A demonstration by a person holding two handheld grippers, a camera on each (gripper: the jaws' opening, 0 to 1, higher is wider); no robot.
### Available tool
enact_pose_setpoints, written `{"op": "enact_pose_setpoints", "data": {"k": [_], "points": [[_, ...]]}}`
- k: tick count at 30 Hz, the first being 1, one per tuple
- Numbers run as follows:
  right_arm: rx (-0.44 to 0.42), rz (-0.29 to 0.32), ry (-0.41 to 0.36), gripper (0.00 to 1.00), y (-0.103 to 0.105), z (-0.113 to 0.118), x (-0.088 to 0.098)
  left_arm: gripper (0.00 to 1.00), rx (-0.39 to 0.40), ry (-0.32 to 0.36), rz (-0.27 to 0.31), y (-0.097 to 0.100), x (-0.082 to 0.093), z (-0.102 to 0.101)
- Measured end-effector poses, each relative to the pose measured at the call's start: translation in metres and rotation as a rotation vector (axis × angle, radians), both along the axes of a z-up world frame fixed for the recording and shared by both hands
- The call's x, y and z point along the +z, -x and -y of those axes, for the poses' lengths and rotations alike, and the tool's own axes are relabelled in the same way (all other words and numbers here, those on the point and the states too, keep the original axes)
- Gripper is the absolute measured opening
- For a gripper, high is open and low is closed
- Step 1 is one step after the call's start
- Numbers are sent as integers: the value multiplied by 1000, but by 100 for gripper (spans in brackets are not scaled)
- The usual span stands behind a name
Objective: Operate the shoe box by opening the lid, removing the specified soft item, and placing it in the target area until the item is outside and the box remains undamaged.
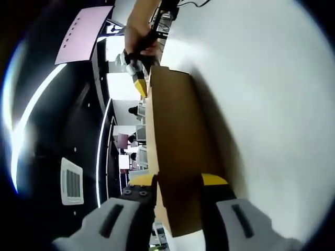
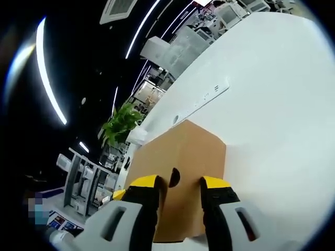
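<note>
Brown cardboard shoe box [image 1: 175, 146] resting on a white table [image 1: 261, 104], lid on. Left gripper [image 1: 178, 191]: yellow-tipped jaws close together, set at either side of the box's near end panel. Right gripper [image 2: 178, 191]: jaws likewise narrow, straddling the opposite end panel beside its round finger hole [image 2: 174, 178]; in the left gripper view it appears at the far end [image 1: 137, 78], held by a hand [image 1: 137, 39]. A potted plant [image 2: 120, 128] stands beyond the table.

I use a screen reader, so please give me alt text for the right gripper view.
The right gripper has its yellow-tipped fingers around the near edge of a brown cardboard shoe box on a white table.
</note>
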State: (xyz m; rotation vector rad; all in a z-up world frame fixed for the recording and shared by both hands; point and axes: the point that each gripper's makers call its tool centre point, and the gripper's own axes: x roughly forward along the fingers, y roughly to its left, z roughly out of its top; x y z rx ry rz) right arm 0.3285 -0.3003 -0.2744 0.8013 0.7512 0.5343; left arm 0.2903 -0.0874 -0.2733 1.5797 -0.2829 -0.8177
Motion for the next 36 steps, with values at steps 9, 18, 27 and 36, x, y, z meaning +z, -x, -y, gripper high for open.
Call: {"op": "enact_pose_setpoints", "data": {"k": [9, 18, 27, 36], "points": [[-14, 11, 37, 32, -2, 2, 1, 31, 4, 18, 8, 0, 0, 0], [15, 142, 147, 32, -3, 4, 20, 31, 0, 23, 19, 1, 0, 0], [59, 491, 440, 37, 19, -11, 91, 31, 2, 21, 19, 0, -1, 0], [217, 706, 857, 42, 44, -34, 109, 31, 3, 23, 16, 0, -1, -1]]}}
